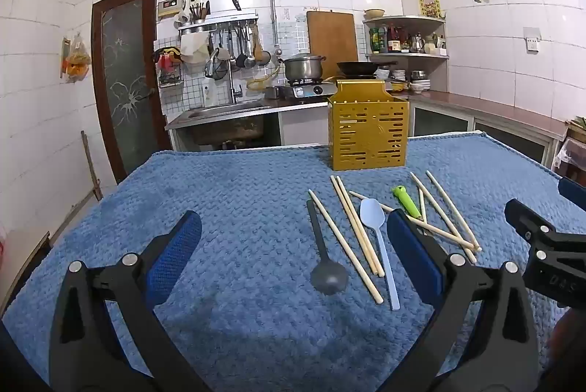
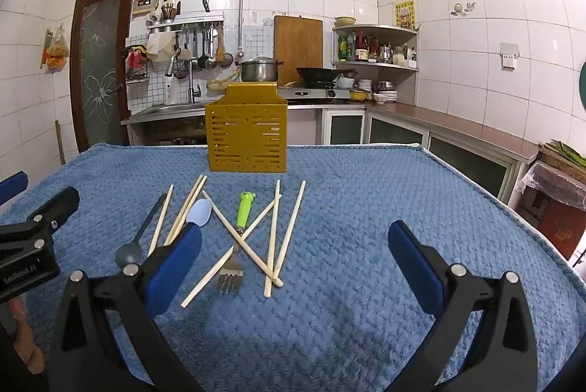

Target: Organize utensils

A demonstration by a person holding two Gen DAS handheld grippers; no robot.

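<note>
Nothing picked yet: left gripper (image 1: pixel 293 252) and right gripper (image 2: pixel 295 254) are both hovering wide open, empty, over the blue textured cloth (image 1: pixel 219 194). Wooden chopsticks (image 2: pixel 289 227), dark grey spoon (image 1: pixel 324 256), pale blue plastic spoon (image 1: pixel 377 238) and green-handled metal fork (image 2: pixel 236 234) are lying loose before the perforated yellow metal utensil holder (image 2: pixel 246 135). Next move is probably closing on one piece and dropping it into the holder.

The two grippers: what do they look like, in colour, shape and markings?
Both the left gripper and the right gripper have black angular plastic frames with silver round rivets and blue textured fingers. White lettering marks the side of each body. No cables or sleeves show.
</note>
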